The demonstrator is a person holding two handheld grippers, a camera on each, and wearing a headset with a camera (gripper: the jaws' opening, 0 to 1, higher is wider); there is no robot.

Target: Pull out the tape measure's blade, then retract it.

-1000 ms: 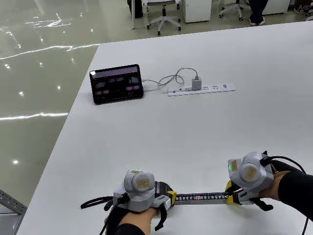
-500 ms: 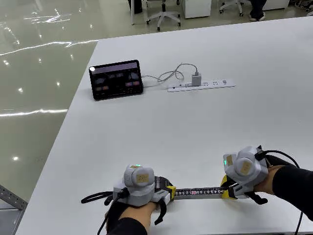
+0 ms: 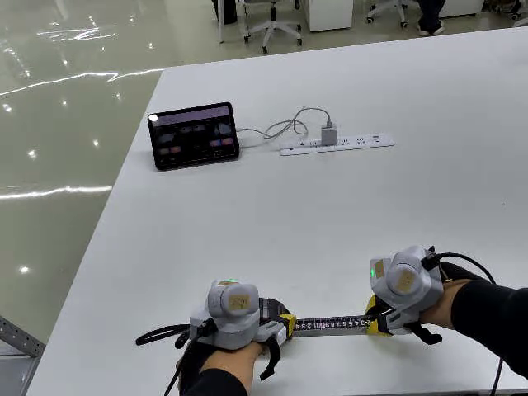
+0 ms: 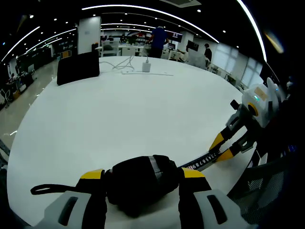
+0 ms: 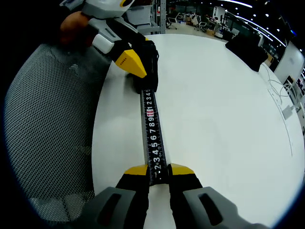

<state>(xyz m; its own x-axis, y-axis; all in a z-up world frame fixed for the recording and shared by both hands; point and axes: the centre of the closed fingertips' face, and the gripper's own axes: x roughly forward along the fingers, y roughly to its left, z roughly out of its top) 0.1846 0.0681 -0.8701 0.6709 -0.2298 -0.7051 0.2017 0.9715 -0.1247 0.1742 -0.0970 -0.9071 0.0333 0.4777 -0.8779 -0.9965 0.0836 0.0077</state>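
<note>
As the right claw (image 3: 378, 323), closed on the tip of the blade (image 3: 330, 324), has slid leftward along the frame's bottom edge, less blade shows than 1 second ago, so retraction seems underway. The left claw (image 3: 279, 327) grips the tape measure (image 4: 143, 183) on the desk (image 3: 330, 231).

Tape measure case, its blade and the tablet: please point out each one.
tape measure case (image 4: 143, 183): left gripper view, middle of black body.
blade (image 5: 151, 129): right gripper view, numbered face.
tablet (image 3: 194, 137): head view, screen centre.
</note>
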